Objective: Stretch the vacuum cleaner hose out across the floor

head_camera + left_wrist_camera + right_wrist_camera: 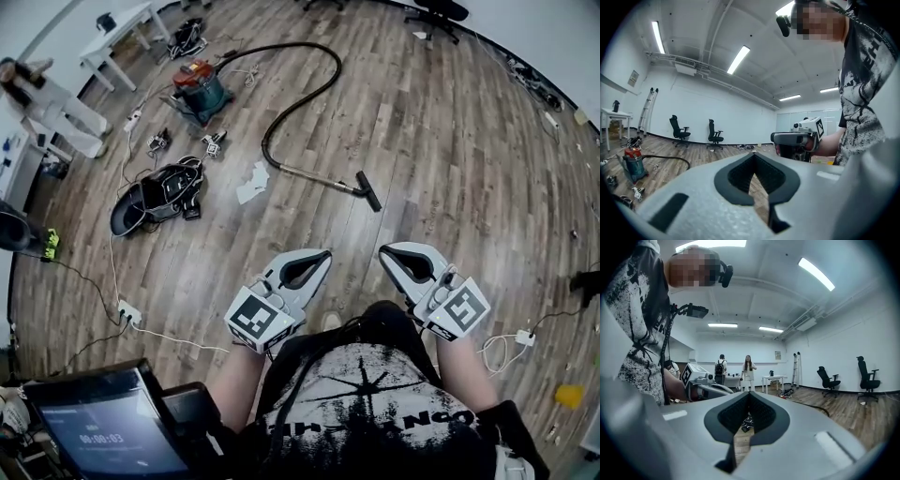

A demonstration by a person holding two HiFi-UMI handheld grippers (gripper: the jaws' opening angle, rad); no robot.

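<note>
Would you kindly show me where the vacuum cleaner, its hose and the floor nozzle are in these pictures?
vacuum cleaner [199, 89], head view, on its teal drum.
hose [263, 145], head view, on its black lower bend.
floor nozzle [368, 190], head view, on its black head.

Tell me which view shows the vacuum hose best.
The head view: it shows the whole hose from above, curving from the vacuum cleaner to the floor nozzle. The left and right gripper views each catch only a short stretch.

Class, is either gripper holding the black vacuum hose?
No: the black vacuum hose lies untouched on the wooden floor, beyond the left gripper and right gripper.
</note>
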